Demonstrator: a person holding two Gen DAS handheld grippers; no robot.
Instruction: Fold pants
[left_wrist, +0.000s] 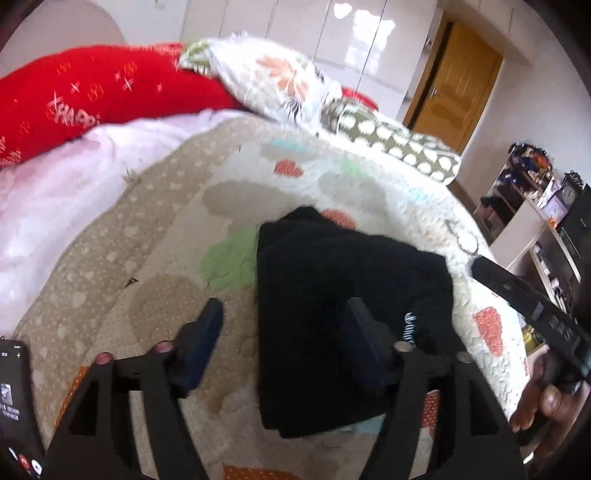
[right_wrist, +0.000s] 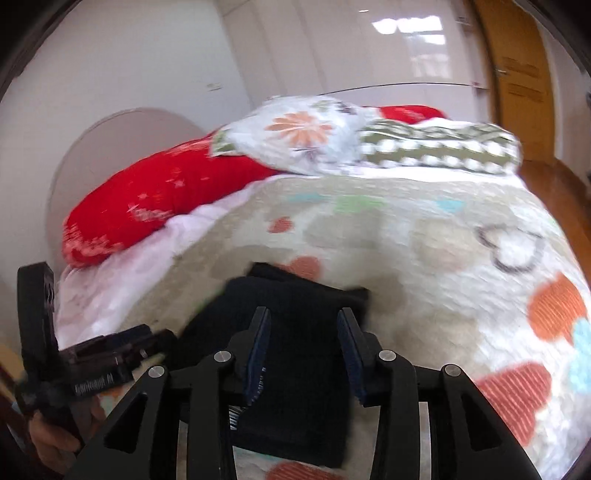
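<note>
The black pants (left_wrist: 332, 288) lie folded into a thick rectangle on the patterned quilt (left_wrist: 166, 258), with white lettering near one edge. My left gripper (left_wrist: 284, 332) hovers open over the bundle's left edge, one finger above the quilt and the other above the cloth, nothing pinched. In the right wrist view my right gripper (right_wrist: 303, 317) is open just above the same pants (right_wrist: 295, 291), with its pads apart and no fabric between them. The right gripper's body (left_wrist: 532, 306) and a hand (left_wrist: 535, 398) show at the right edge of the left view.
A red pillow (left_wrist: 92, 92), a floral pillow (left_wrist: 273, 77) and a dotted pillow (left_wrist: 399, 144) line the head of the bed. A phone (left_wrist: 14, 406) lies at the lower left. Shelves (left_wrist: 535, 206) and a wooden door (left_wrist: 458, 85) stand beyond the right bed edge.
</note>
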